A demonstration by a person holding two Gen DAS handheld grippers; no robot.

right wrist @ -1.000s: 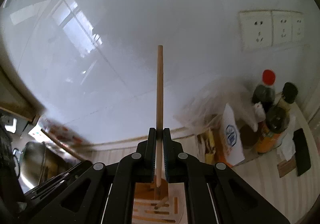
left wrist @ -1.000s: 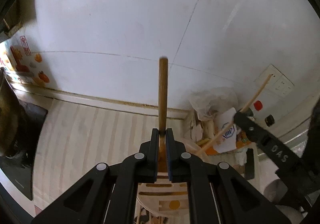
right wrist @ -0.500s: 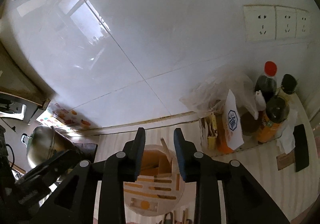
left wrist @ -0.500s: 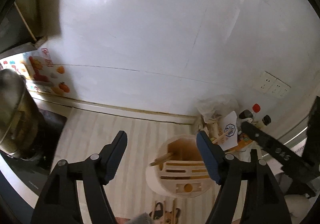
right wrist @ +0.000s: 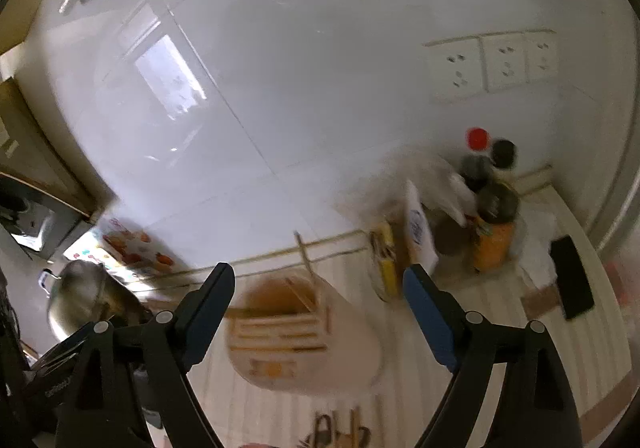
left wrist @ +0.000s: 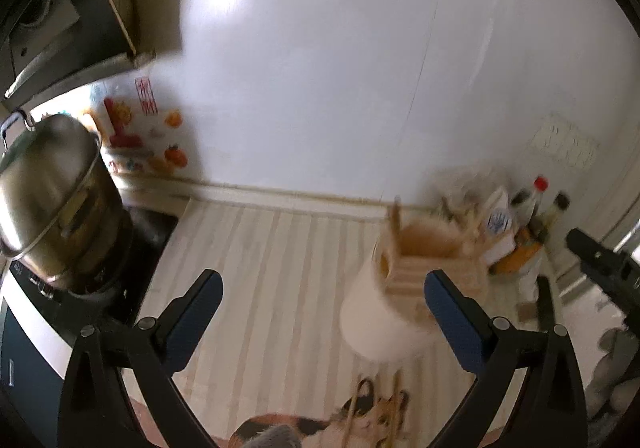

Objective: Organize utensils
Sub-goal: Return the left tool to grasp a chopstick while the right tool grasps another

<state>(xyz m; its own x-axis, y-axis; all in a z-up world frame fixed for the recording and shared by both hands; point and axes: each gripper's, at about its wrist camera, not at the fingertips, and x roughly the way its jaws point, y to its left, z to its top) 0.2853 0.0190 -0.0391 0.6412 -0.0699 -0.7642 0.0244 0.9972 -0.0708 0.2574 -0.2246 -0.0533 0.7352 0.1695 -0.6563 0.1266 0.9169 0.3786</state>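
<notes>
Since a second ago: both wooden sticks have left your grips and now stand in the holder; both tools have pulled back and up.

Left gripper (left wrist: 323,302): jaws spread wide, holding nothing, raised over the striped counter (left wrist: 256,268) and tilted down toward it.

Right gripper (right wrist: 319,300): jaws spread wide, holding nothing, likewise raised and looking down.

Utensil holder (left wrist: 380,324): white, round, with a slotted wooden top; ahead of your left tool and to its right, directly ahead of and below your right tool. View blurred.

Chopstick (right wrist: 305,262): leaning out of the holder's open compartment, tip toward the wall. A second wooden stick (left wrist: 394,218) stands at the holder's left rim.

More utensils (left wrist: 376,412): lying on the counter just in front of the holder, too blurred to name.

Surroundings: steel pot (left wrist: 52,192) on the stove, far left; sauce bottles (right wrist: 490,208) and packets (right wrist: 418,232) against the tiled wall, right; wall sockets (right wrist: 496,62) above them; black phone-like slab (right wrist: 572,276) far right.
</notes>
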